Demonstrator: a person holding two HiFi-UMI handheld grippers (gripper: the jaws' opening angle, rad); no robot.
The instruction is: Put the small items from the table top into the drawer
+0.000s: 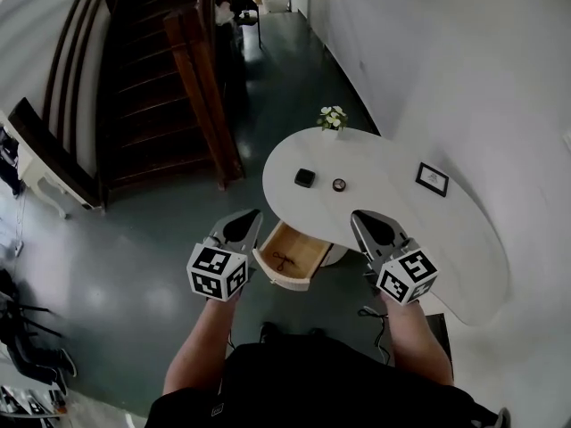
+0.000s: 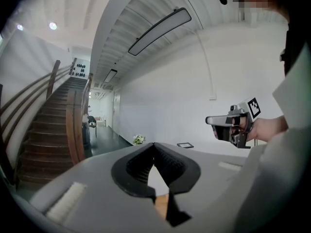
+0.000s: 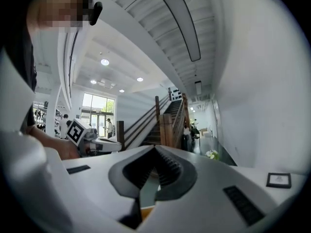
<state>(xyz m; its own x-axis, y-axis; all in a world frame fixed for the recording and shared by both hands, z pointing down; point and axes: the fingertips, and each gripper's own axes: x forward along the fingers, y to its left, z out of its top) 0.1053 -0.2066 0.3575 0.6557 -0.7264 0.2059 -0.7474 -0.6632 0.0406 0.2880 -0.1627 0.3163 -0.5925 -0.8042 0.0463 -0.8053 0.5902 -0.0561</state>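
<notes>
Jaws of both grippers are closed tip to tip on nothing; the left gripper [image 1: 252,217] hovers beside the open drawer [image 1: 282,281], the right gripper [image 1: 359,217] over the near edge of the table [image 1: 384,160]. The next pick likely goes best if the right jaws open wide and come straight down over the black square item [image 1: 304,177] or the round item [image 1: 339,185], which lie apart mid-table. The drawer holds one small dark object [image 1: 284,259], identity unclear.

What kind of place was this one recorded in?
Probably an entrance hall or lobby of a larger building: a wide wooden staircase rises beside a dark polished floor, tall glazed doors show in the background, and a white curved table stands against the wall.
</notes>
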